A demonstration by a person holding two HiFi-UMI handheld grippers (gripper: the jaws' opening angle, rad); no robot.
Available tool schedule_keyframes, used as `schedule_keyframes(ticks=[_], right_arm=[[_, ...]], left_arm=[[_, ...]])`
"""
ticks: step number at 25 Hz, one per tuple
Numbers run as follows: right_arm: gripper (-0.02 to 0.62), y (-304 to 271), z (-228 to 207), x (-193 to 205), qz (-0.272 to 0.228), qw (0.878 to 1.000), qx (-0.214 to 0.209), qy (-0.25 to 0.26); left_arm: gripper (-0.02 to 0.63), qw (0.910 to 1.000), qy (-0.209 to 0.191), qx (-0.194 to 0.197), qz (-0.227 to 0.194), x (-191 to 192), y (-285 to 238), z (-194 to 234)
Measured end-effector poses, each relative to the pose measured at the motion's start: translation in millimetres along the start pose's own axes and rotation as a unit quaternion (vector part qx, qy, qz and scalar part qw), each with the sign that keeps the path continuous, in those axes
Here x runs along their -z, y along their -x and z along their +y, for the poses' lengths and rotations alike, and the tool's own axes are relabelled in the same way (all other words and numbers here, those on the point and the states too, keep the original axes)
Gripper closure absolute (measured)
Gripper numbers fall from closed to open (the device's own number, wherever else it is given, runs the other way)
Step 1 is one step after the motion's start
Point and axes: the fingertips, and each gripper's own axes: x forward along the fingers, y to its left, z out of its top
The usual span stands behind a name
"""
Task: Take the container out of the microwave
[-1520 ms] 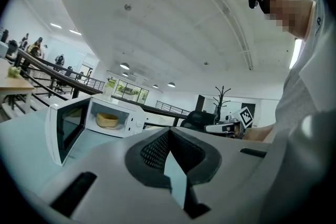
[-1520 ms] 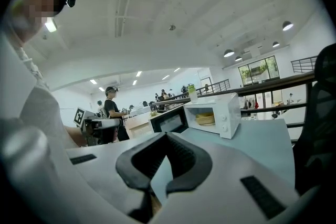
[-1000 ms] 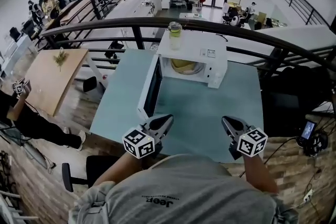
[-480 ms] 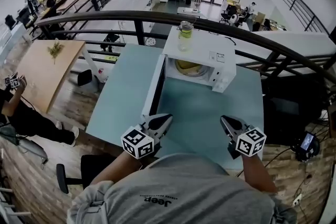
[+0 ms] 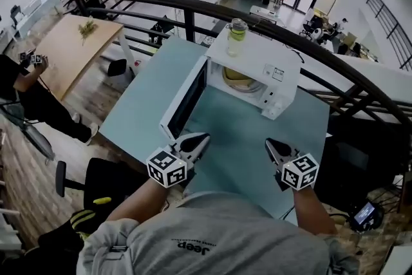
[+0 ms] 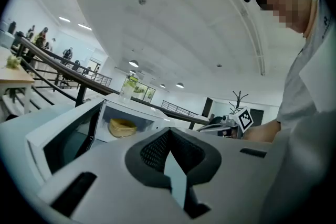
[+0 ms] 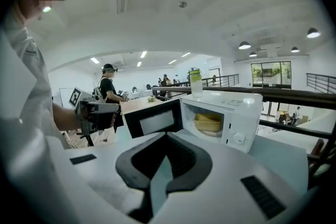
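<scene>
Inside the microwave (image 5: 257, 67), its door swung open, sits the yellow container (image 5: 237, 77), perhaps stacked bowls. Well short of the microwave, over the surface (image 5: 244, 132), my left gripper (image 5: 196, 140) and right gripper (image 5: 271, 146) hang empty, fingers closed. I judge the right has the clearer line past the door.

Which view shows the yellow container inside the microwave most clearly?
The right gripper view: it looks straight into the open microwave, and the container shows clearly. The left gripper view shows it smaller, at an angle. The head view shows only part, from above.
</scene>
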Motion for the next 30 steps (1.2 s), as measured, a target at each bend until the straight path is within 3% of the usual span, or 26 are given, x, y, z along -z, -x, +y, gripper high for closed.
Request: schedule_keyframes(ticks=[7,17,30], right_arm=[[0.578,-39.9,-37.1,4.5,0.032,0.996,-0.023,0.076],[0.576,-125.6,-63.2,0.6,0.061,0.987,0.003,0.151],[0.490,-236.9,-88.6,21.0,0.144,0.944,0.039,0.294]], left_arm=[[0.598,0.9986,0.009,-0.050,0.015,20.8,-27.1,-7.3],[0.598,0.9982,-0.001,-0.054,0.027,28.8,-61.9,29.2],[0.598,0.9977,0.007,-0.049,0.046,61.1,-91.6,75.0]])
